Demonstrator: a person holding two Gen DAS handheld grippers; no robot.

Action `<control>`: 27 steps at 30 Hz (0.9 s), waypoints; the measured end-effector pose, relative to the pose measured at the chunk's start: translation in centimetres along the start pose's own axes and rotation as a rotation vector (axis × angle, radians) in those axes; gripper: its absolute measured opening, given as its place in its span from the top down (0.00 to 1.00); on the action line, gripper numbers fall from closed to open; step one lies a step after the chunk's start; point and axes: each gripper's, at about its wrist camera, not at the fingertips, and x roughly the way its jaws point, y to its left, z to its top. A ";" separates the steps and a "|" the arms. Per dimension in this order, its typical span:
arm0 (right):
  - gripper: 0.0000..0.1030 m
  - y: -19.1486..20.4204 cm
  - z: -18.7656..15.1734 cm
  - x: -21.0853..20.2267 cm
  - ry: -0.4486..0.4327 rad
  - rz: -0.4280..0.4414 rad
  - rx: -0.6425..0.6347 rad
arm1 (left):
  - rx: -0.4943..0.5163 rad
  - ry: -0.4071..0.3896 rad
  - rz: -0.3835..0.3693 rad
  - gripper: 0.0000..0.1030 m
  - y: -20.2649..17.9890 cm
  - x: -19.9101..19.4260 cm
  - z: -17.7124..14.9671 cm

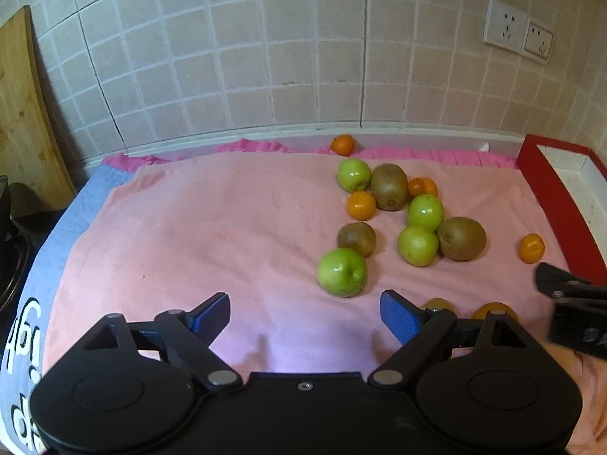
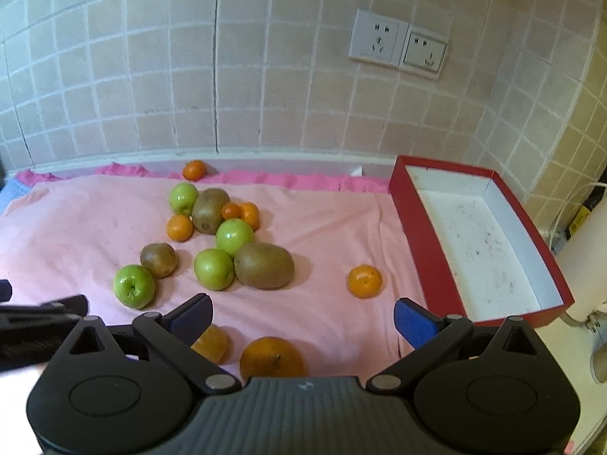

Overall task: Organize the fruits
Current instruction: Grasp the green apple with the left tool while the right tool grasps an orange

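Nearest my right camera, two round oranges (image 2: 272, 356) with dimpled skin lie on the cloth just ahead of the right hand-held gripper (image 2: 301, 320), whose matte black arms and blue ribbed pads are spread wide with nothing between them. I see the left hand-held gripper (image 1: 305, 316) the same way: wide apart and empty, hovering over bare pink cloth (image 1: 189, 235).

That cloth looks soft and fleecy, spread over the counter, with a brighter pink ruffled edge at the back and a pale blue fabric (image 1: 41, 303) at the left that carries dark printed lettering I cannot read.

The fruit sits loose on the cloth in a cluster: four glossy green apples (image 2: 134, 285), three fuzzy brown oval kiwis (image 2: 264, 265), and several small tangerines (image 2: 365, 281), one alone near the box and one (image 2: 194, 170) against the back wall. Several of them touch each other.

At the right stands a long rectangular red box (image 2: 421, 242), cardboard by the look, with a white, speckled interior and no fruit in it.

Behind it all is a glossy beige tiled wall (image 2: 265, 94) with two white sockets (image 2: 398, 43). A wooden board (image 1: 21, 113) leans at the far left.
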 end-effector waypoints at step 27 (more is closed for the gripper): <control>0.12 -0.6 -4.0 7.0 0.142 0.094 0.027 | 0.105 0.116 -0.253 0.02 -0.2 11.0 1.4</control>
